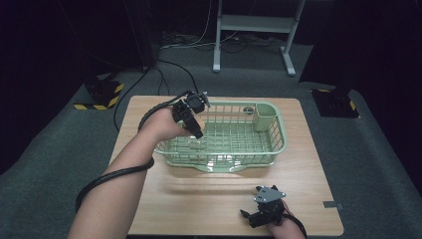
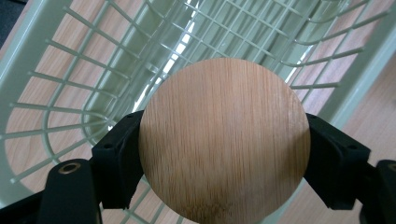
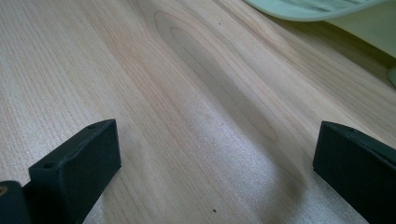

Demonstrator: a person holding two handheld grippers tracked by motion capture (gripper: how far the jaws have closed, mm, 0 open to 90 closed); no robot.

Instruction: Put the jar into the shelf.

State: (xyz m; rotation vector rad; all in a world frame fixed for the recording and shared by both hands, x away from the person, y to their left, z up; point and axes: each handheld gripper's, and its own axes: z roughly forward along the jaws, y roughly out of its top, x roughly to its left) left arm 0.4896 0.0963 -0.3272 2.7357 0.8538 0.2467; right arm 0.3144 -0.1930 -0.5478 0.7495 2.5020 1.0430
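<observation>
My left gripper (image 2: 224,154) fingers clamp a round wooden disc (image 2: 224,140) by its edges over the green basket's (image 1: 278,144) left end. If the grip slips, I reckon it'll drop and skid on the wire floor. Right gripper (image 3: 215,154), fingers wide apart, idles w/ nothing on the desk (image 1: 199,199).

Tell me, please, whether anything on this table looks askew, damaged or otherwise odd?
Nothing stands out. The pale green wire basket sits flat and undamaged on the light wooden table. The left gripper holds a round wooden disc squarely between its jaws over the basket, and the right gripper rests open above bare tabletop.
</observation>
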